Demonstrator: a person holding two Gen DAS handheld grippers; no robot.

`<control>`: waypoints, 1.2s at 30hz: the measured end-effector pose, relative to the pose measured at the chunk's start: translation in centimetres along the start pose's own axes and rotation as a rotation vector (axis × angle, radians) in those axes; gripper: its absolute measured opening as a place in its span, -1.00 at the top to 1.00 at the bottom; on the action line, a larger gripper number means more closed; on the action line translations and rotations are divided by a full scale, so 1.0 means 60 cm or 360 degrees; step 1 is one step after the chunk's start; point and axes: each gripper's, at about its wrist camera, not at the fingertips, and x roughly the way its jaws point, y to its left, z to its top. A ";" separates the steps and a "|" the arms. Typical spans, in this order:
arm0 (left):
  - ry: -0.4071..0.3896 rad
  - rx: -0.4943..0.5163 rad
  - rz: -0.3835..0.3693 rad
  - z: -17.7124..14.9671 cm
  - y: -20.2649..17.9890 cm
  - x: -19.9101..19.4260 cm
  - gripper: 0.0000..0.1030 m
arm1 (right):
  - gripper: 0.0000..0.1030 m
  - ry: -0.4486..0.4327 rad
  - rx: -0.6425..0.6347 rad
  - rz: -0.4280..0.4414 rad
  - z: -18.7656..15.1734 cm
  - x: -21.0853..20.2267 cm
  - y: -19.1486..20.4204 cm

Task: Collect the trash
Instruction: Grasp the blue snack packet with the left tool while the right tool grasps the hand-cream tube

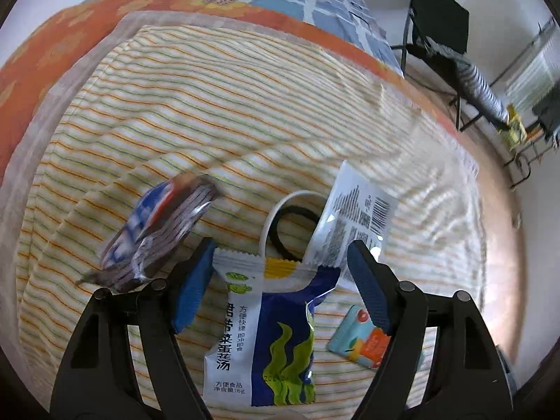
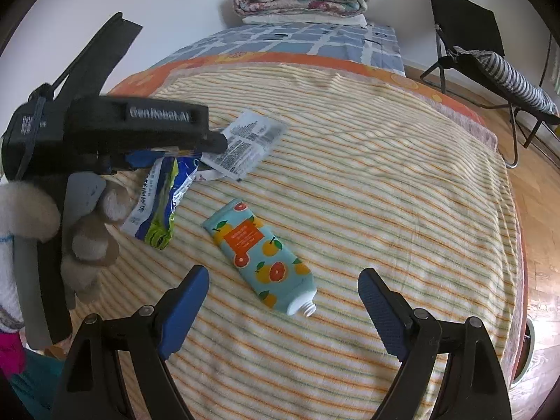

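Blue-and-white foil soup sachet (image 1: pixel 266 329) lies between wide-open left gripper (image 1: pixel 280 273), ungripped; right gripper (image 2: pixel 283 297) gapes, empty, above orange-print tube (image 2: pixel 260 255).

I see a bed (image 2: pixel 385 182) covered with a striped blanket (image 2: pixel 350 350) in yellow, orange and green. On the blanket lie a blue and white soup packet (image 1: pixel 266 332), a white sachet (image 1: pixel 353 224) with a barcode, a pale blue tube (image 2: pixel 260 255) with orange fruits printed, a black ring (image 1: pixel 290 231) partly under the packets, and a dark, blurred wrapper (image 1: pixel 157 234). The tube lies apart from the packets.
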 end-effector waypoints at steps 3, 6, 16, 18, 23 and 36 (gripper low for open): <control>0.0009 0.0048 -0.0009 -0.003 -0.004 -0.004 -0.52 | -0.72 -0.0001 -0.0053 -0.0011 0.005 0.005 0.006; 0.0033 0.0047 -0.0052 -0.003 0.004 -0.016 -0.52 | -0.71 0.0011 -0.0090 -0.0014 0.011 0.015 0.011; 0.0163 0.0261 -0.0029 -0.042 -0.005 -0.025 -0.52 | -0.58 0.0135 -0.0058 0.0024 0.018 0.058 0.003; 0.0148 0.0306 0.0009 -0.050 -0.012 -0.023 -0.41 | -0.54 0.0120 -0.0057 0.0020 0.017 0.058 0.001; 0.0141 0.0304 -0.0022 -0.049 -0.004 -0.031 0.05 | -0.31 0.0114 -0.0102 0.0012 0.019 0.058 0.014; 0.0101 0.0348 -0.0070 -0.071 0.022 -0.085 0.12 | 0.85 0.0148 0.0005 0.0066 0.008 0.037 0.007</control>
